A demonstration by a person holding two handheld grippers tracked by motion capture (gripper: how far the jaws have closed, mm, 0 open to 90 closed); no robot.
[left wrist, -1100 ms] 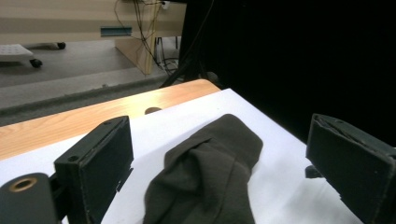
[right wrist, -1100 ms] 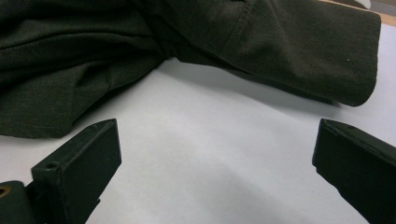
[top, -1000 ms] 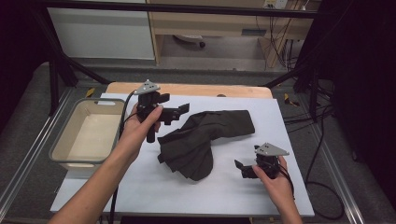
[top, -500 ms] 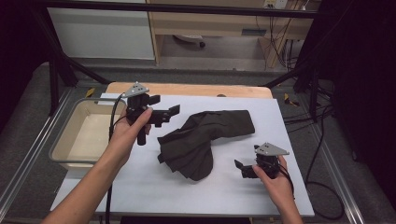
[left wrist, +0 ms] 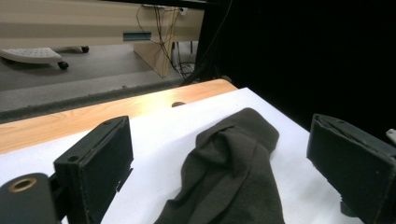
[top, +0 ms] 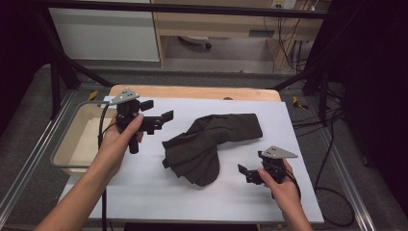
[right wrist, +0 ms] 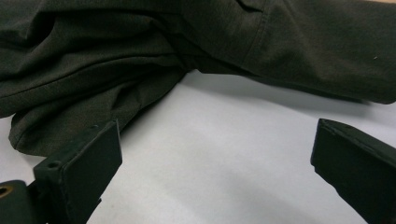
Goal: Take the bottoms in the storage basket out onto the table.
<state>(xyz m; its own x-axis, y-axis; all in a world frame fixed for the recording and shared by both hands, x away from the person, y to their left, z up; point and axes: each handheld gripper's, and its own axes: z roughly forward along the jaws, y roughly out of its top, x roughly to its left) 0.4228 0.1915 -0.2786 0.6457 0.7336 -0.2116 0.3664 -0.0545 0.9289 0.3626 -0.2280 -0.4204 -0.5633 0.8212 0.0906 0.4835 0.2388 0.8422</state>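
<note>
Here we see a dark grey-brown cloth lying crumpled near the middle of the white sheet that covers the desk, one end bunched toward us and the other stretching away to the right. In the left gripper view the cloth rises between the two black jaws, farther off and untouched; in the right gripper view its folds lie across the top, beyond the jaws.

Our left tongs hover to the left of the cloth, held in the left hand, jaws spread wide with nothing between them. Our right tongs sit low by the cloth's near right edge, in the right hand, also spread wide and empty, with bare white sheet between the jaws.

At the desk's left edge stands a shallow clear tray. Beyond the sheet a strip of bare wood shows along the far edge, with a small hole in it.
</note>
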